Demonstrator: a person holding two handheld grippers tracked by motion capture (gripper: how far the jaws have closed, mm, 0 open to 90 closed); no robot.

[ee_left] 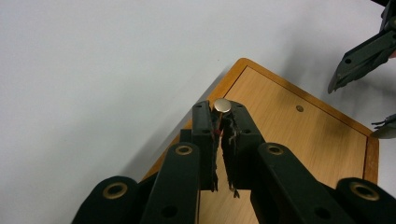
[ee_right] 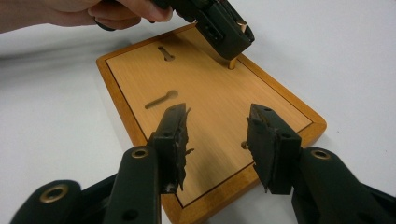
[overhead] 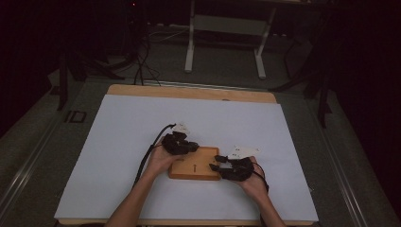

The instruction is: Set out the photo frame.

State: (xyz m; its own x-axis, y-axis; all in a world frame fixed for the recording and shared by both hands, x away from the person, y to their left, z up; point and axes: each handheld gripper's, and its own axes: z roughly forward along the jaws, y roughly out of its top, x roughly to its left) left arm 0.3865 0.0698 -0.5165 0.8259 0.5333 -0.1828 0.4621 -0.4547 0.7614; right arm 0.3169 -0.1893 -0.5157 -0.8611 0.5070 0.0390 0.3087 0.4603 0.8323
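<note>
Left tongs [ee_left: 219,122] clamp brass peg [ee_left: 222,105]; right tongs [ee_right: 217,135] open over board [ee_right: 205,88].

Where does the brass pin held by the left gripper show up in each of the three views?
High view: too small to make out; the left gripper sits at the wooden board's far left corner.
Left gripper view: the brass pin's round head pokes out between the shut jaw tips, just above centre.
Right gripper view: its shaft hangs below the left gripper, top centre-right, at the board's far edge.
Shared landmark: the wooden board.
</note>
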